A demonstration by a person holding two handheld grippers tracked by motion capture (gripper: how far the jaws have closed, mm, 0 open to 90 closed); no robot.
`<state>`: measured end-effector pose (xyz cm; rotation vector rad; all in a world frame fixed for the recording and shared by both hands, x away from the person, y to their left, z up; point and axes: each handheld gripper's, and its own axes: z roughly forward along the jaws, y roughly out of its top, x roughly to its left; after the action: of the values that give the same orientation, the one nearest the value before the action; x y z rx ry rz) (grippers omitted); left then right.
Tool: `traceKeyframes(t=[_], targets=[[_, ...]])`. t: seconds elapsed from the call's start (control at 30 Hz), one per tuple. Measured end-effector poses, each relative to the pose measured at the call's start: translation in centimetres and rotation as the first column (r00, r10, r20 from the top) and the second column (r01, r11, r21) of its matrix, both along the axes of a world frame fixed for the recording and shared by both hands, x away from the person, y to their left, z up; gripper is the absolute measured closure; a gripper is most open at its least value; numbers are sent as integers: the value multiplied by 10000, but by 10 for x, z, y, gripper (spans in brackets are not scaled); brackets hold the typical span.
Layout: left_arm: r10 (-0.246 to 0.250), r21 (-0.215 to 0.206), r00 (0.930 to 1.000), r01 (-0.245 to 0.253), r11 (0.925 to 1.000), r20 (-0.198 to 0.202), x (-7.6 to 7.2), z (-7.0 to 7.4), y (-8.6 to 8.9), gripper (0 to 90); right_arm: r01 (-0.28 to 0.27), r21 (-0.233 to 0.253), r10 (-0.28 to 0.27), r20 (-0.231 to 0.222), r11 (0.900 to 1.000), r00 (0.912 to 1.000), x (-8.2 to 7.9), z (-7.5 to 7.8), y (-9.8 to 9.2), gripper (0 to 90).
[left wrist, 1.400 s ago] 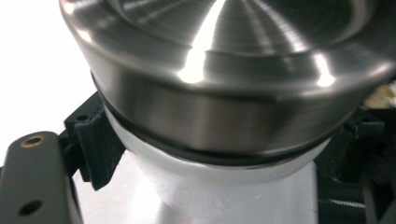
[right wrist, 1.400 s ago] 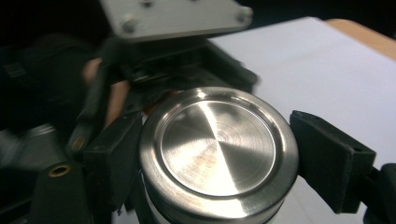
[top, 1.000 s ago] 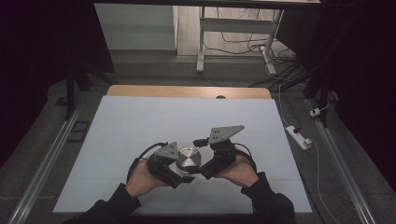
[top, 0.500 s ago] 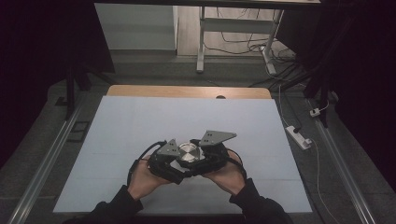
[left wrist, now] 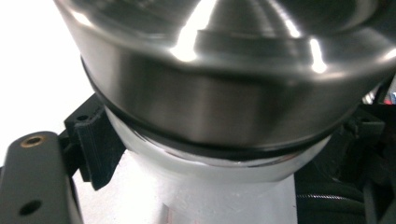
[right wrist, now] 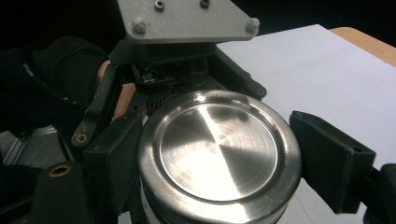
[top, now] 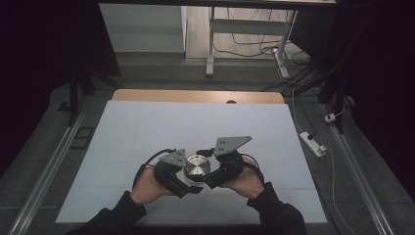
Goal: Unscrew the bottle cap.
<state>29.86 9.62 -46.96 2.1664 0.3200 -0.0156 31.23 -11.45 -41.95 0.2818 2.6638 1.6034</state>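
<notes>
The metal lid (top: 196, 166) sits between the left gripper (top: 180, 172) and the right gripper (top: 211, 172), held above the near middle of the white table (top: 147, 127). In the right gripper view the right gripper (right wrist: 210, 168) has one black jaw against the lid's (right wrist: 218, 147) left rim and the other against its right rim, so this gripper is clamped on the lid. The left gripper's grey plate (right wrist: 184, 18) and body stand just behind the lid there, with a hand (right wrist: 119, 91) in a dark sleeve at the trigger.

In the left gripper view the lid (left wrist: 224, 70) looms close overhead, tilted, and below it sits a white container body (left wrist: 215, 182), with a dark ring between the two. One black jaw of the left gripper (left wrist: 205, 186) touches the white body at the left; the opposite jaw is hidden in shadow, so I cannot tell whether this gripper is clenched on the body.

The lid is round, of brushed steel, with a flat disc in the middle, a raised rim around it and a straight, shiny side wall. Bright glints run across its top.
</notes>
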Motion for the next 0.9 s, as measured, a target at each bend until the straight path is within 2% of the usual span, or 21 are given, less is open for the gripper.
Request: traceKeyframes(t=[0.33, 0.43, 0.53, 0.73, 0.9], targets=[[-527, 84, 9986, 527, 9986, 2, 2, -1, 2, 157, -389, 33, 389, -3, 9992, 9992, 1, -1, 0, 199], [-889, 164, 9960, 888, 9959, 64, 3, -3, 2, 157, -691, 334, 696, -127, 9970, 9975, 2, 0, -2, 199], [-974, 169, 9952, 973, 9951, 52, 3, -4, 1, 158, -726, 289, 729, -74, 9969, 9973, 2, 1, -3, 199], [-694, 229, 9976, 692, 9973, 76, 4, -5, 1, 158, -476, 301, 478, -63, 9984, 9988, 5, 1, -7, 198], [-94, 311, 9999, 92, 9995, 69, 7, -6, 4, 158, -195, 354, 195, 3, 9992, 9998, 6, 2, -9, 198]])
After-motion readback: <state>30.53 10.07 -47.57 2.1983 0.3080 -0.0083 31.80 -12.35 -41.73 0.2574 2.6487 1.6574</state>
